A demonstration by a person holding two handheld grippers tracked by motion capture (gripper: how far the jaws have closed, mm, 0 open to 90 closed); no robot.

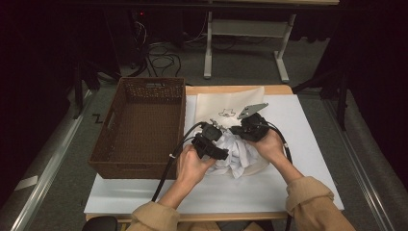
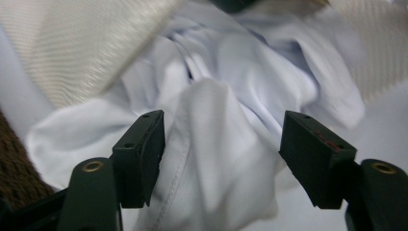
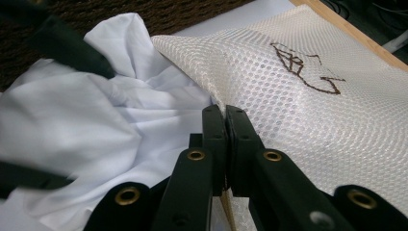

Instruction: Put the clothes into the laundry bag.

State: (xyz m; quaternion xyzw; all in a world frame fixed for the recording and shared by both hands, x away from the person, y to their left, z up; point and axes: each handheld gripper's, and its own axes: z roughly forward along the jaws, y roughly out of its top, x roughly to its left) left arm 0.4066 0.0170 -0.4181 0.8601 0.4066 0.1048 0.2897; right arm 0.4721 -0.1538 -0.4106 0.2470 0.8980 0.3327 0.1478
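Note:
A crumpled white garment point(image 1: 236, 155) lies at the mouth of a cream mesh bag point(image 1: 231, 103) with a dark embroidered mark. My left gripper point(image 1: 222, 153) stands open over the garment. In the left gripper view a raised fold of white cloth point(image 2: 216, 120) sits between the parted jaws point(image 2: 222, 154), and the pads do not press on it. My right gripper point(image 1: 239, 131) is shut on the edge of the mesh bag point(image 3: 298, 106); its jaws point(image 3: 225, 115) pinch the rim where the white garment point(image 3: 96, 120) meets it.
A brown woven basket point(image 1: 103, 139) stands empty at the left of the table, close to my left hand. A white mat point(image 1: 308, 144) covers the tabletop, with bare room at the right and front. Behind the table are a desk frame point(image 1: 208, 48) and cables on the floor.

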